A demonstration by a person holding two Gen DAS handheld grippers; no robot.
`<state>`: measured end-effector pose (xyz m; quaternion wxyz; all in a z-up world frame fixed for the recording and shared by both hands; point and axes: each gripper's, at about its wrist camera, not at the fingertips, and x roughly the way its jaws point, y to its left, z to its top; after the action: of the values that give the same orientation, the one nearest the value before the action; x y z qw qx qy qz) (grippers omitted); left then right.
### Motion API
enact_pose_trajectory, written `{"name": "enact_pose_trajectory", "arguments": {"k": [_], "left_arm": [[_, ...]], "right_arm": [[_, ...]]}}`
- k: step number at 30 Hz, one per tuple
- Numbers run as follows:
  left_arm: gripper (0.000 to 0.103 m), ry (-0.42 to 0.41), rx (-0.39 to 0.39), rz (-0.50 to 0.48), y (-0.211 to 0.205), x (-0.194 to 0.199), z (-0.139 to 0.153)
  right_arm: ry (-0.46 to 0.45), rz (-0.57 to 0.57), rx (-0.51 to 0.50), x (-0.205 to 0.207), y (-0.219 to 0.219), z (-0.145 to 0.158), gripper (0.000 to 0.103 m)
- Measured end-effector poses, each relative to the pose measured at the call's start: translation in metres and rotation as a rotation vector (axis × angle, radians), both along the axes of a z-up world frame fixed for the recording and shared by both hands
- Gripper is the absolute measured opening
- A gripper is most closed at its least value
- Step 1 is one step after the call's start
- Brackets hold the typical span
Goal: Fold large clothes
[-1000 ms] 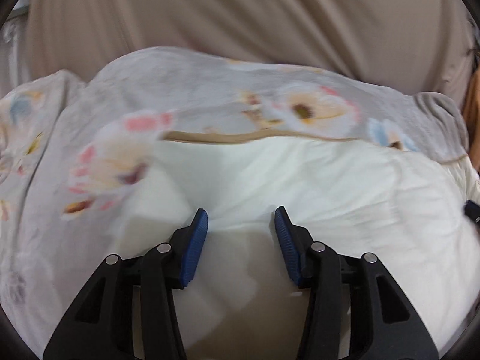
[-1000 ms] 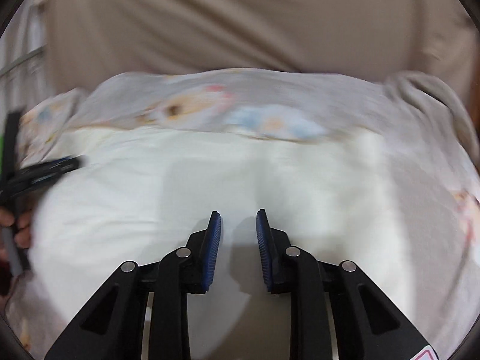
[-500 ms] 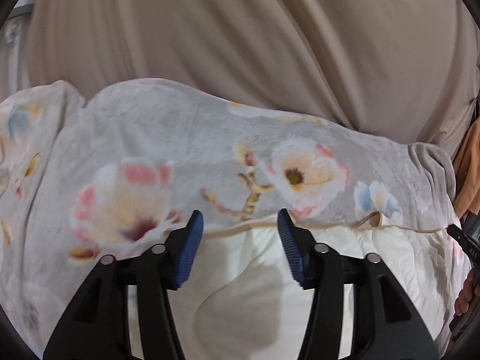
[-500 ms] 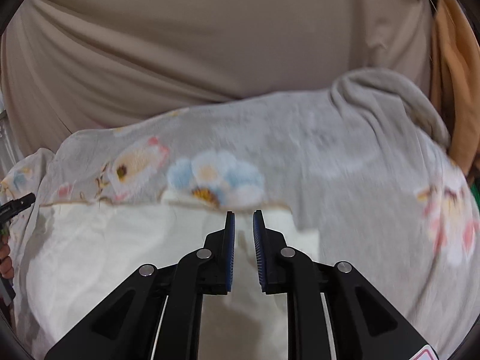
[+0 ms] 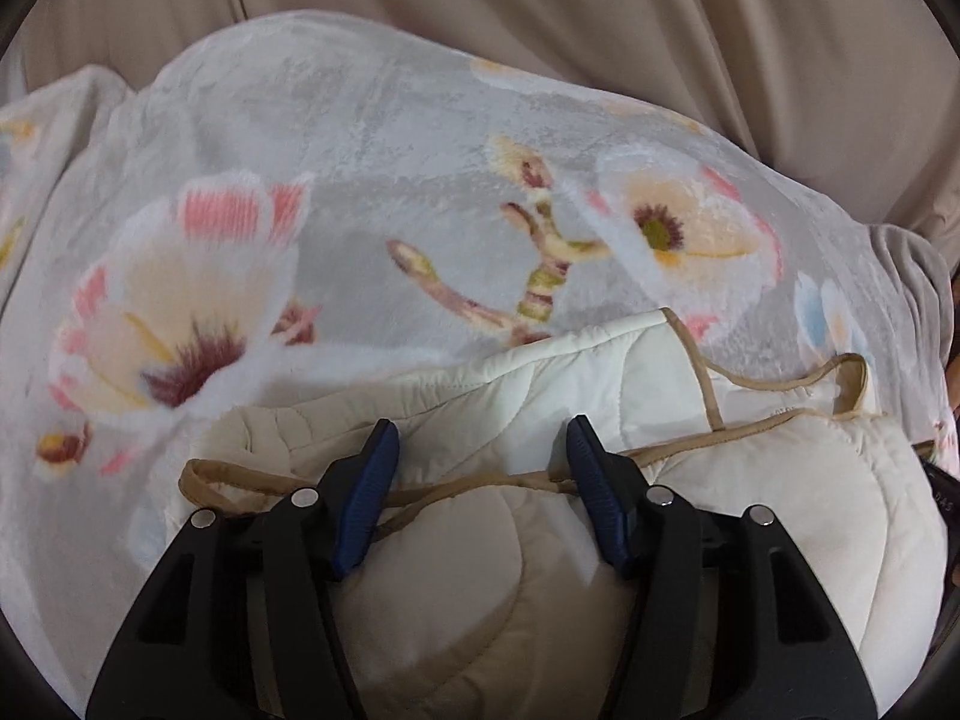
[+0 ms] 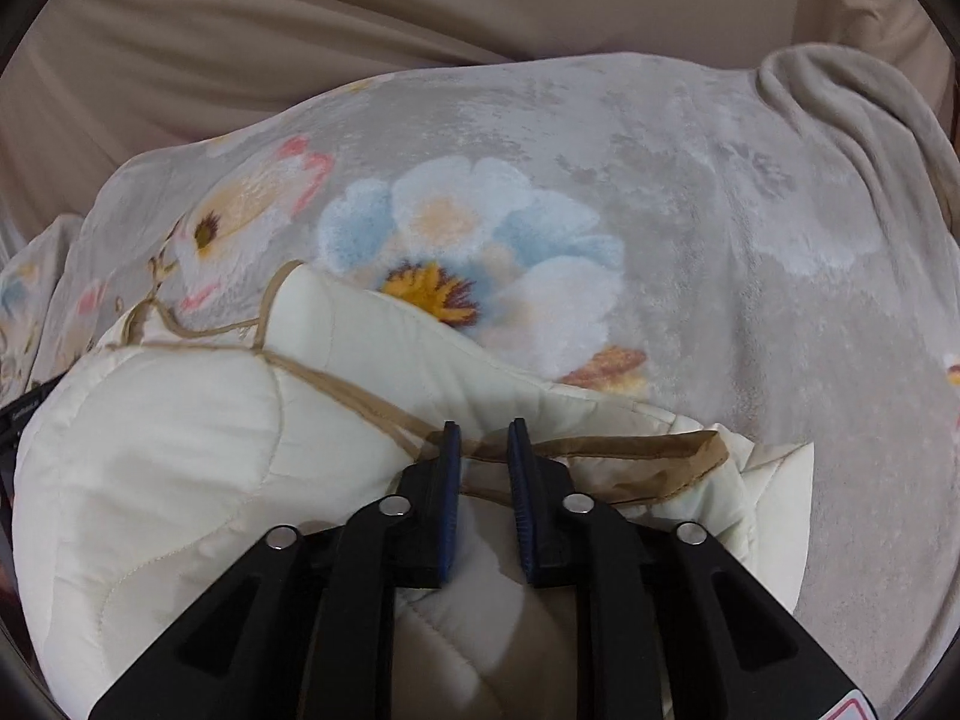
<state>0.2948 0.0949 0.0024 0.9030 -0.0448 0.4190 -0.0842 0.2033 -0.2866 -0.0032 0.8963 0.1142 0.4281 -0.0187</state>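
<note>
A cream quilted garment point(image 5: 528, 546) with tan edge binding point(image 5: 480, 483) lies bunched in folded layers on a grey floral blanket point(image 5: 372, 138). It also shows in the right wrist view point(image 6: 180, 468), with its tan binding point(image 6: 630, 450) running across. My left gripper point(image 5: 483, 444) is open over the garment, its blue pads either side of the tan binding. My right gripper point(image 6: 485, 441) is open by a narrow gap, with the binding lying across the gap; nothing is pinched.
A beige curtain point(image 5: 540, 0) hangs behind the blanket, also in the right wrist view point(image 6: 300, 30). The grey blanket point(image 6: 750, 240) spreads wide to the right, with a rumpled fold point(image 6: 840, 102) at the far right. The other gripper's black body point(image 6: 18, 414) shows at the left edge.
Both grippers have moved forward across the cream garment toward its tan-bound edge. The garment now lies folded over in layers. The right gripper's gap has widened slightly.
</note>
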Motion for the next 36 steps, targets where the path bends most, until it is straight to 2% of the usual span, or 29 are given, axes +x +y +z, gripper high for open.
{"name": "enact_pose_trajectory", "arguments": {"k": [3, 6, 8, 9, 10, 11, 14, 16, 18, 19, 20, 21, 22, 24, 26, 27, 29, 32, 36], "left_arm": [[0.057, 0.001, 0.047, 0.001, -0.006, 0.000, -0.001], [0.057, 0.005, 0.052, 0.003, -0.006, 0.002, 0.002], [0.057, 0.002, 0.064, 0.010, -0.003, -0.001, 0.005], [0.056, -0.011, 0.072, 0.023, -0.001, -0.005, 0.011], [0.056, -0.037, 0.076, 0.032, 0.001, -0.014, 0.021], [0.056, -0.066, 0.065, 0.028, 0.002, -0.025, 0.033], [0.062, -0.135, 0.024, -0.049, -0.014, -0.055, 0.062], [0.070, -0.156, 0.043, -0.134, -0.041, -0.069, 0.065], [0.074, -0.162, 0.131, -0.198, -0.069, -0.074, 0.052], [0.074, -0.162, 0.181, -0.204, -0.077, -0.073, 0.042], [0.074, -0.150, 0.222, -0.198, -0.079, -0.068, 0.031], [0.074, -0.135, 0.218, -0.197, -0.077, -0.063, 0.024], [0.074, -0.117, 0.183, -0.193, -0.068, -0.056, 0.021], [0.075, -0.104, 0.136, -0.166, -0.050, -0.047, 0.022], [0.076, -0.110, 0.162, -0.139, -0.038, -0.039, 0.018], [0.076, -0.100, 0.154, -0.140, -0.031, -0.036, 0.015], [0.076, -0.095, 0.133, -0.145, -0.023, -0.032, 0.014], [0.076, -0.082, 0.105, -0.133, -0.014, -0.026, 0.010], [0.073, -0.055, 0.129, -0.122, -0.017, -0.021, 0.012]], "right_arm": [[0.007, -0.006, 0.040, 0.002, -0.007, -0.002, 0.012], [0.006, -0.011, 0.025, 0.002, -0.005, 0.000, 0.011], [-0.025, -0.060, 0.009, -0.006, -0.010, 0.010, 0.011], [-0.059, -0.098, -0.009, -0.015, -0.013, 0.019, 0.012], [-0.107, -0.112, -0.017, -0.029, -0.013, 0.033, 0.021], [-0.132, -0.106, -0.016, -0.037, -0.012, 0.042, 0.024], [-0.211, 0.011, -0.008, -0.060, 0.022, 0.070, 0.024], [-0.224, 0.144, -0.032, -0.065, 0.062, 0.076, 0.024], [-0.201, 0.250, -0.114, -0.063, 0.099, 0.066, 0.024], [-0.184, 0.266, -0.165, -0.060, 0.108, 0.058, 0.019], [-0.164, 0.259, -0.206, -0.055, 0.109, 0.049, 0.019], [-0.140, 0.238, -0.206, -0.049, 0.101, 0.040, 0.019], [-0.127, 0.213, -0.175, -0.046, 0.088, 0.036, 0.020], [-0.097, 0.094, -0.185, -0.041, 0.053, 0.030, 0.020], [-0.069, 0.030, -0.149, -0.038, 0.019, 0.022, 0.018], [-0.061, 0.003, -0.100, -0.039, 0.001, 0.018, 0.017], [-0.054, -0.041, -0.085, -0.040, -0.018, 0.014, 0.013], [-0.050, -0.043, -0.042, -0.040, -0.025, 0.008, 0.012], [-0.043, -0.053, -0.091, -0.039, -0.018, 0.013, 0.012]]}}
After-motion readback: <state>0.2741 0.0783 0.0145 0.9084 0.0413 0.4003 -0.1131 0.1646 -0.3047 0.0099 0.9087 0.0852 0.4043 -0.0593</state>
